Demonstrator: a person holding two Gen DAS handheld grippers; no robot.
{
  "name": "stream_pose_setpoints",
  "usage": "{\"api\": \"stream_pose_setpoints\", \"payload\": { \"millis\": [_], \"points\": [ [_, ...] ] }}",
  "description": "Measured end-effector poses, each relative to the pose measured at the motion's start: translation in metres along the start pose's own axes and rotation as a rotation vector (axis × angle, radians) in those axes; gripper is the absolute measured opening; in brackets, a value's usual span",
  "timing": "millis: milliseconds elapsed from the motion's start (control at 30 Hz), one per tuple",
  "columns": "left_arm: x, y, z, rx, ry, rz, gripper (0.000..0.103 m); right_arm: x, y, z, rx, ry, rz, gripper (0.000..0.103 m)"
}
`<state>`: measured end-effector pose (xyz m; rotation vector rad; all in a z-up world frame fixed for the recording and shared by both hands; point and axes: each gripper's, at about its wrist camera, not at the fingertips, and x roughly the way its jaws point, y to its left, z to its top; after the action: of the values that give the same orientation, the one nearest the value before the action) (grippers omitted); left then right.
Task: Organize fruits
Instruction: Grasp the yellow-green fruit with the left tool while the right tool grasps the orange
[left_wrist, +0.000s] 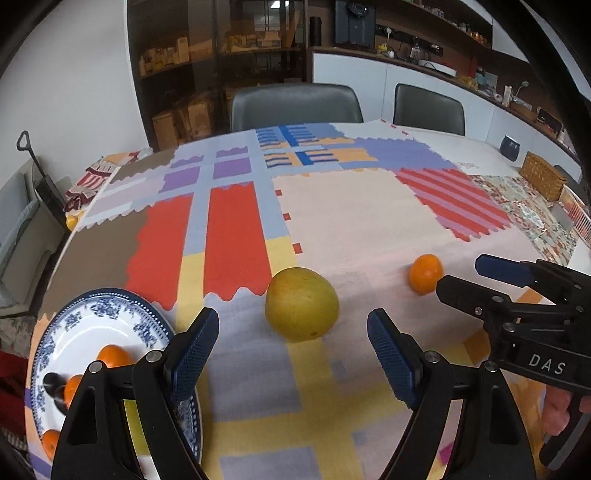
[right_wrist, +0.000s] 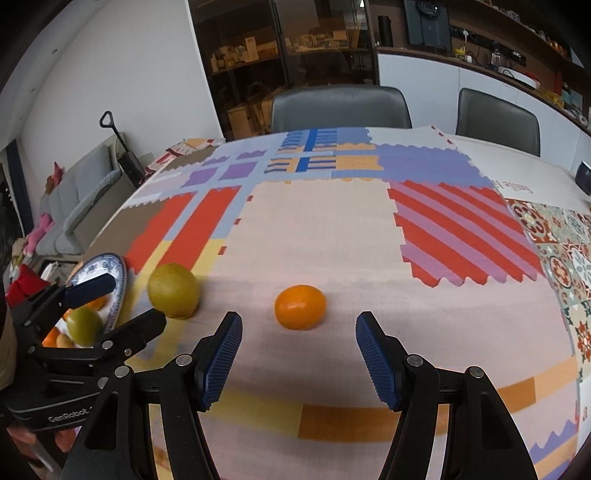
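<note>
In the left wrist view the left gripper (left_wrist: 293, 356) fills the bottom of the frame with its blue pads well apart and nothing between them; a large yellow-green fruit (left_wrist: 302, 304) lies on the tablecloth (left_wrist: 354, 221) just above the gap, at frame centre. At lower left a blue-and-white plate (left_wrist: 92, 325) holds several small oranges (left_wrist: 112, 356), partly hidden behind the left finger. A lone orange (left_wrist: 426, 274) sits right of centre, and the right gripper (left_wrist: 476, 273) reaches in from the right edge beside it, fingers apart. In the right wrist view the right gripper (right_wrist: 299, 363) is at the bottom, its pads spread and empty, with the lone orange (right_wrist: 300, 307) resting on the cloth just above the gap. The yellow-green fruit (right_wrist: 174, 290) lies left of it, next to the plate (right_wrist: 120, 280) at the left edge. The left gripper (right_wrist: 127, 304) enters from the lower left, fingers apart over the plate, where a green fruit (right_wrist: 85, 325) and oranges show.
</note>
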<state>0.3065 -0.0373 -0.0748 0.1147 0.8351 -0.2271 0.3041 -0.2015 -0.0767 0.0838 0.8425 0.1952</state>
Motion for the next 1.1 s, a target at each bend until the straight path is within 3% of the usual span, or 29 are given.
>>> {"api": "stream_pose_setpoints", "payload": {
  "millis": [333,567,700,800,1100],
  "points": [
    [0.027,-0.001,0.004,0.011,0.036,0.008,0.080,0.028,-0.007,0.004,0.008,0.040,-0.006,0.064],
    [0.038,0.001,0.004,-0.009,0.063,-0.013,0.061,0.037,-0.007,0.007,0.007,0.045,0.006,0.057],
    [0.038,0.001,0.004,-0.015,0.063,-0.051,0.050,0.043,-0.008,0.007,0.014,0.058,0.016,0.047],
    [0.038,0.000,0.004,-0.012,0.068,-0.045,0.049,0.046,-0.007,0.007,0.016,0.075,0.037,0.039],
    [0.016,0.001,0.006,-0.027,0.032,-0.043,0.049,0.029,0.001,0.007,0.004,0.037,0.064,0.039]
  ]
}}
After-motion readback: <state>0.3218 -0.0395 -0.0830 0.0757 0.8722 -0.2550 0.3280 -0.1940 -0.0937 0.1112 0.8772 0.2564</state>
